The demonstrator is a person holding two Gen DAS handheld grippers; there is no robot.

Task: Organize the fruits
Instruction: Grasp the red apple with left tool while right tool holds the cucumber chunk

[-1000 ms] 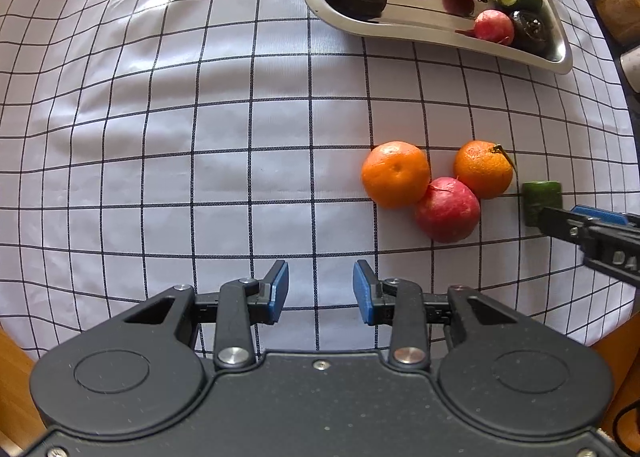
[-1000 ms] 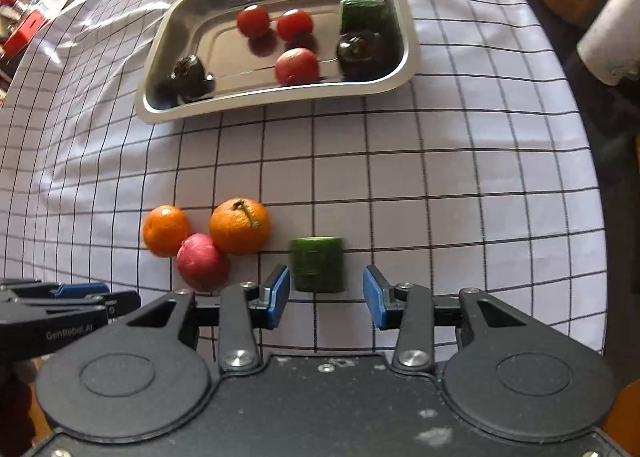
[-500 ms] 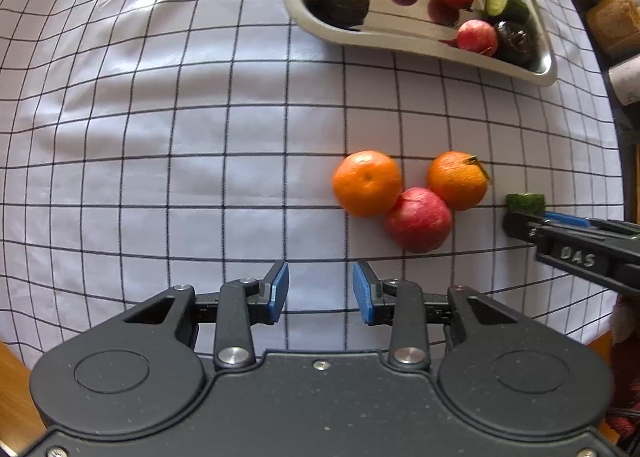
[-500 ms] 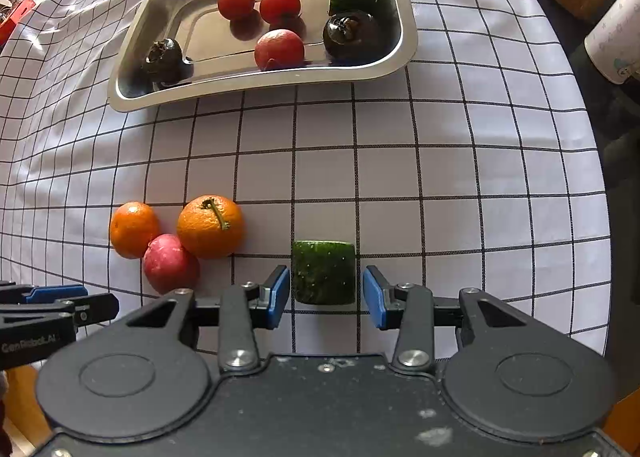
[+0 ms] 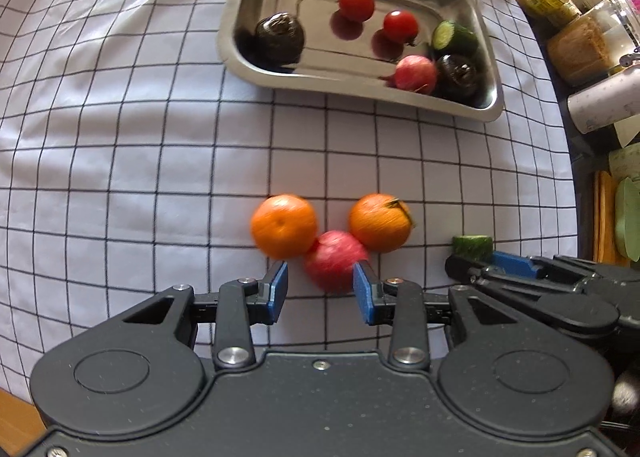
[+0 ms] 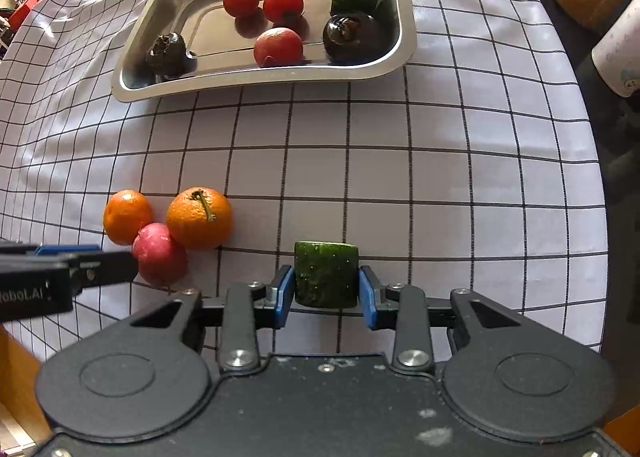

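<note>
Right gripper (image 6: 325, 293), jaws just closing, blue pads touching both sides of short green cucumber chunk (image 6: 326, 274) on checked cloth (image 6: 360, 161). Left gripper (image 5: 320, 291) apart, w/ red round fruit (image 5: 335, 260) between pads, not clamped. Steel tray (image 6: 406, 37) well beyond.

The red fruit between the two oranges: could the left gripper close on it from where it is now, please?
Probably yes. The left gripper already straddles the red fruit with open jaws. The oranges touch its far side only, so the pads look unobstructed.
</note>
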